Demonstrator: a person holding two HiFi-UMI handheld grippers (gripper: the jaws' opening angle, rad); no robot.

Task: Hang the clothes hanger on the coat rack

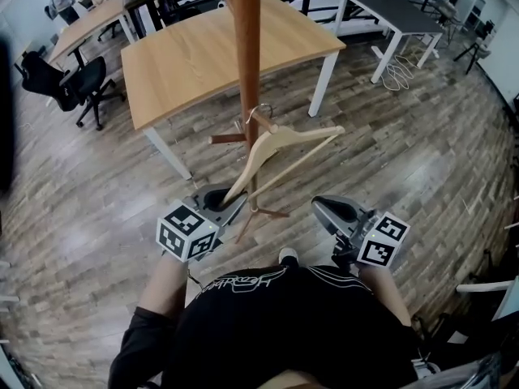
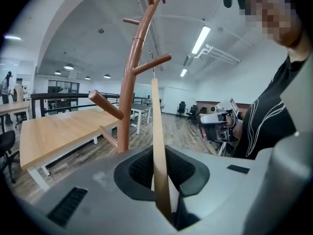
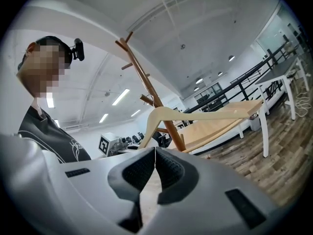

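You had your left gripper (image 1: 220,203) clamped on the lower end of the wooden hanger (image 1: 253,162), gripping it by that tip so the rest reached up and away from you toward the coat rack (image 1: 246,47). Its metal hook (image 1: 261,113) sat right against the pole beside a low peg (image 1: 228,138), though whether it had caught there wasn't clear. Your right gripper (image 1: 323,206) hung off to the side, jaws together on nothing, probably kept clear as a spare.

One wooden hanger (image 1: 280,148), one coat rack (image 1: 246,47), two grippers (image 1: 229,202) (image 1: 320,203), and three tables (image 1: 203,63) (image 1: 81,27) (image 1: 397,10) across the frame's upper part.
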